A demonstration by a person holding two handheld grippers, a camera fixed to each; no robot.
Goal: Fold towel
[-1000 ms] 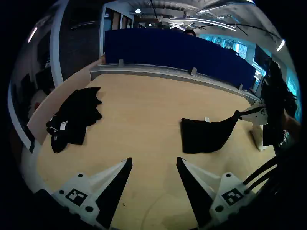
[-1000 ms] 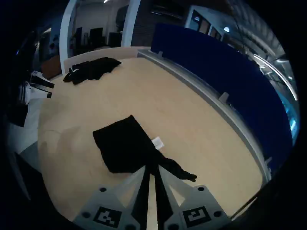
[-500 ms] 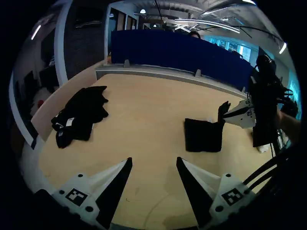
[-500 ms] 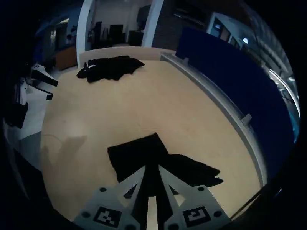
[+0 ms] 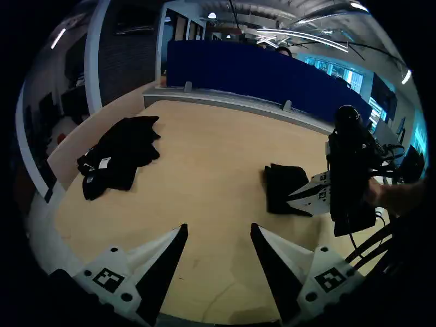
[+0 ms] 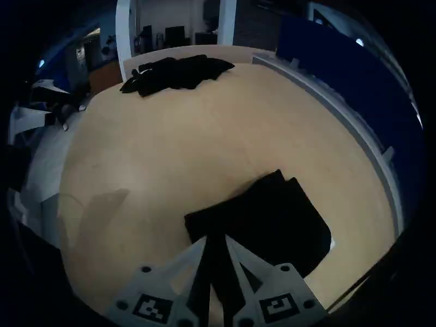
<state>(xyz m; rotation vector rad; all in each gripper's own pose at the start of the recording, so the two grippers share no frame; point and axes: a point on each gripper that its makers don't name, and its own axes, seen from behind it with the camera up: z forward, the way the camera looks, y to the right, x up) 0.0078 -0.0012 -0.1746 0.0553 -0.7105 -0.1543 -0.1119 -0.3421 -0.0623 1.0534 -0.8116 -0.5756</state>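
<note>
A black towel (image 5: 282, 184) lies folded on the light wooden table (image 5: 218, 141), right of centre in the left gripper view. My right gripper (image 5: 298, 199) is low at the towel's near edge, held by a hand (image 5: 395, 196). In the right gripper view the towel (image 6: 272, 215) is a doubled dark slab just ahead of the right gripper (image 6: 216, 242), whose fingers are shut on its near edge, with black cloth between them. My left gripper (image 5: 218, 228) hovers open over bare wood, well short of the towel, with nothing between its fingers.
A heap of black cloths (image 5: 117, 154) sits at the table's far left corner, also seen as the heap (image 6: 177, 72) at the back. A blue partition (image 5: 256, 65) runs along the far edge. The table's near edge curves below my left fingers.
The right gripper carried the lifted towel edge across and down onto the rest, so the towel now lies smaller and doubled. The left gripper stayed open and barely shifted.
</note>
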